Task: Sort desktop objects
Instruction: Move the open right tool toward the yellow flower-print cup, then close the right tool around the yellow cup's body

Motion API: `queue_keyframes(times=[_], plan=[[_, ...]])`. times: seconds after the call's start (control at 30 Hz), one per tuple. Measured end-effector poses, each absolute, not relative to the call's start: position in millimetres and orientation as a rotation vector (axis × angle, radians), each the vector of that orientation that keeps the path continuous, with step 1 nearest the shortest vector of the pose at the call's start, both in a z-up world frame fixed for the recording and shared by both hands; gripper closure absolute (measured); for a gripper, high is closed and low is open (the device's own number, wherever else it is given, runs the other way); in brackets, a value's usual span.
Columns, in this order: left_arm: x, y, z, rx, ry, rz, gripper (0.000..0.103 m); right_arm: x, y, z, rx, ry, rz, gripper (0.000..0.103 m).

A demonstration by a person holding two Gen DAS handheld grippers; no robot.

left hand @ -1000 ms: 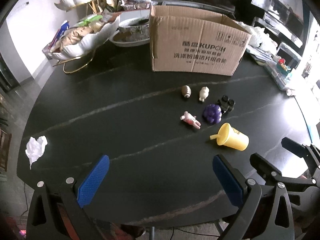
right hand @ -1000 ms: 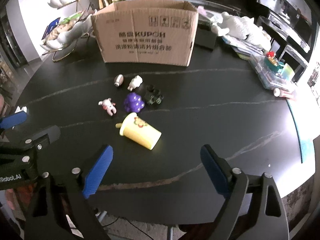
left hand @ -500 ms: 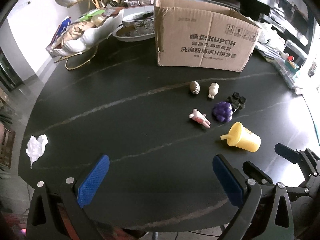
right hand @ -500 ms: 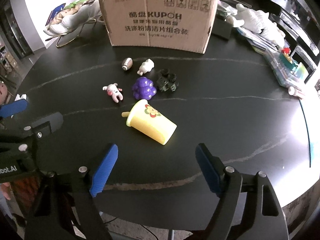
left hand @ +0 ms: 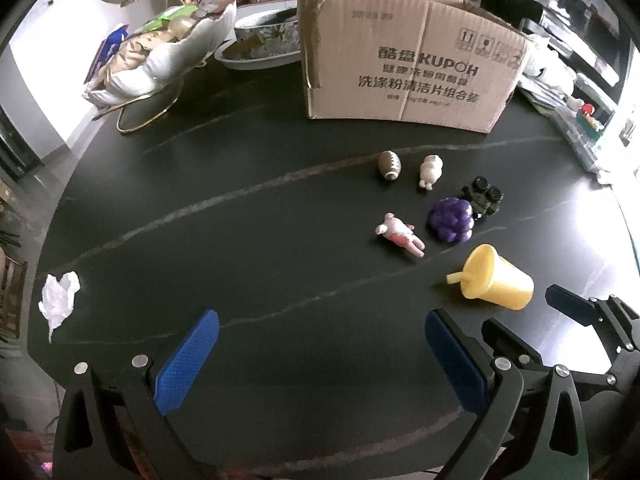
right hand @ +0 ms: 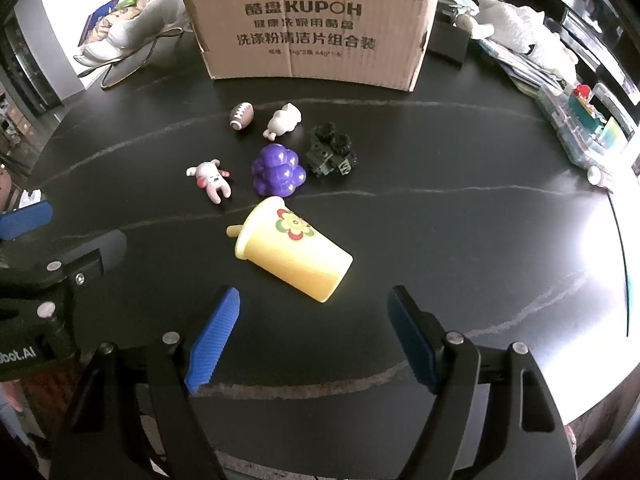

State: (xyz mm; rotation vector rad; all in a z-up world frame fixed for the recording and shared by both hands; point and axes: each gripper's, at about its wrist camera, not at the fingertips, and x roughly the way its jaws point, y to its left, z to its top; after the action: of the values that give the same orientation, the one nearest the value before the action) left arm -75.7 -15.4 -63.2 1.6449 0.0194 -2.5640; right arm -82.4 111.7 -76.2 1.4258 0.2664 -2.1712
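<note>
A yellow toy cup (right hand: 294, 254) with a straw lies on its side on the black table, just ahead of my open, empty right gripper (right hand: 312, 336); it also shows in the left wrist view (left hand: 496, 280). Behind it lie a purple grape toy (right hand: 279, 171), a pink rabbit figure (right hand: 210, 180), a black block toy (right hand: 331, 150), a white figure (right hand: 285, 119) and a small football (right hand: 242, 115). An open cardboard box (right hand: 308, 24) stands behind them. My left gripper (left hand: 320, 352) is open and empty, left of the cup.
A crumpled tissue (left hand: 59, 302) lies near the table's left edge. White shell-shaped dishes with snacks (left hand: 160, 56) and a bowl (left hand: 264, 40) stand at the back left. Plastic boxes (right hand: 580, 120) and a white plush (right hand: 516, 28) line the right side.
Both grippers have moved forward over the table toward the toys and box. The yellow cup now lies much closer to my right gripper. Both stay open.
</note>
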Motion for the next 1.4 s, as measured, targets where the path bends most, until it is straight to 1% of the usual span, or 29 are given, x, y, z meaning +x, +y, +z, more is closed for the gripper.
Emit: queue_keyframes(times=[0.37,0.43,0.47,0.5,0.63,0.77,0.83,0.9,0.93,1.0,1.4], plan=[[-86,-17,-72,1.677,-0.002,-2.528,0.001,-90,101,-83,1.427,0.281,-2.149,0.03],[-87,-18,-73,1.674,-0.003,-2.524,0.001,-91,99,-85,1.434,0.285,-2.14,0.035],[-87,-19,-73,1.674,-0.002,-2.52,0.001,-91,98,-86,1.439,0.285,-2.135,0.041],[-88,-20,-73,1.674,0.0,-2.516,0.001,-92,97,-88,1.448,0.283,-2.126,0.044],[-91,-22,-75,1.674,0.013,-2.512,0.001,-93,96,-90,1.445,0.285,-2.126,0.048],[-93,-19,-77,1.672,0.008,-2.521,0.001,-95,96,-89,1.444,0.289,-2.136,0.061],[-94,-15,-77,1.678,-0.008,-2.529,0.001,-96,98,-89,1.444,0.287,-2.14,0.065],[-94,-11,-77,1.677,-0.018,-2.537,0.001,-97,99,-89,1.445,0.29,-2.144,0.072],[-94,-9,-77,1.677,-0.022,-2.541,0.001,-97,99,-90,1.446,0.293,-2.147,0.074],[-95,-6,-77,1.679,-0.031,-2.547,0.001,-97,102,-89,1.446,0.295,-2.152,0.082],[-103,3,-78,1.679,-0.04,-2.565,0.001,-104,109,-88,1.442,0.248,-2.148,0.098]])
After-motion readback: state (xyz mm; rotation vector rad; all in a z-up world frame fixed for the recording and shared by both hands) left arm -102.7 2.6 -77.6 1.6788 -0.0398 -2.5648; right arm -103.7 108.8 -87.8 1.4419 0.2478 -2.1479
